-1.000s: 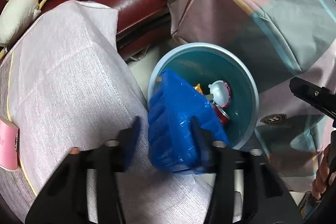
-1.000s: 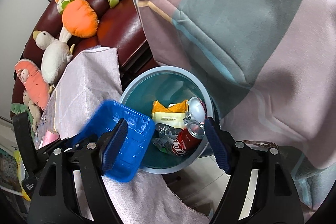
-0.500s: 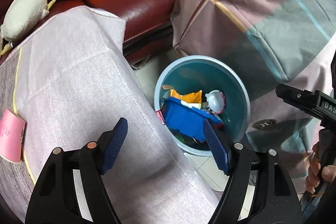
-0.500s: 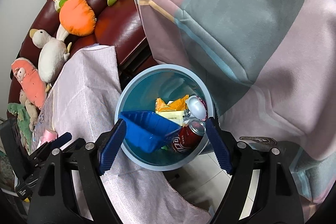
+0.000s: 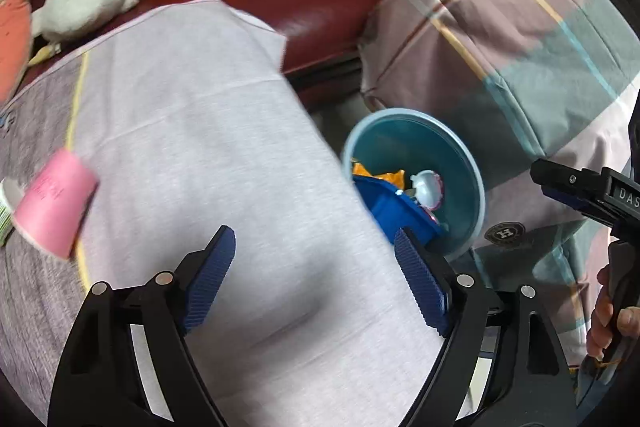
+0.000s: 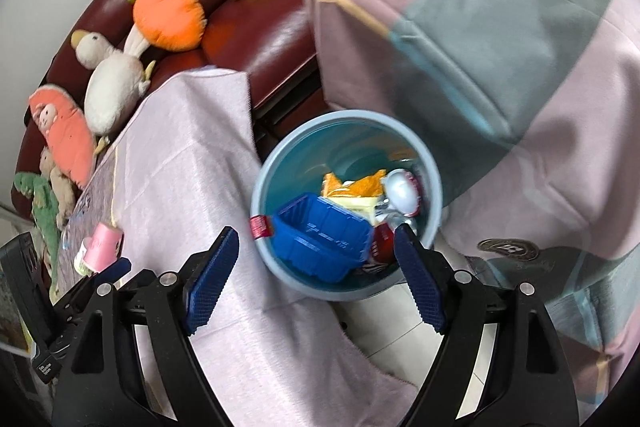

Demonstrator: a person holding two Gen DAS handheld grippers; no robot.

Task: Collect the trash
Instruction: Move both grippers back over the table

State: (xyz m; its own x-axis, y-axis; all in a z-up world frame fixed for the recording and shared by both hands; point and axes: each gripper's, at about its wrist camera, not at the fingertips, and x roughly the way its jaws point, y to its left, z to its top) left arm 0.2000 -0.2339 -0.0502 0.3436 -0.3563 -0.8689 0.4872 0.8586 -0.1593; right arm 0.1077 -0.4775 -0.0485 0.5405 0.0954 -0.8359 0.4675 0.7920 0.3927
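Note:
A round light-blue bin [image 6: 348, 195] [image 5: 464, 179] stands on the floor beside the cloth-covered table [image 5: 208, 163] [image 6: 188, 179]. In it lie a blue plastic tray [image 6: 320, 239] [image 5: 394, 211], an orange wrapper [image 6: 354, 185], a white lid [image 6: 402, 193] and a red can [image 6: 382, 241]. My left gripper [image 5: 316, 261] hovers over the table's edge, its jaws opening, nothing between them. My right gripper [image 6: 316, 267] hangs open and empty above the near side of the bin. A pink paper cup [image 5: 54, 205] [image 6: 105, 242] lies on the table at the left.
A dark red sofa [image 6: 256, 39] with several plush toys runs along the back. A large checked pink-and-grey cushion [image 6: 500, 47] crowds the bin from the right. A green-and-white item [image 5: 6, 205] lies by the pink cup. White floor tiles [image 6: 400, 327] show beside the table.
The left gripper let go of the blue tray, which dropped into the bin, then opened wider and drew back left over the table. The right gripper rose a little.

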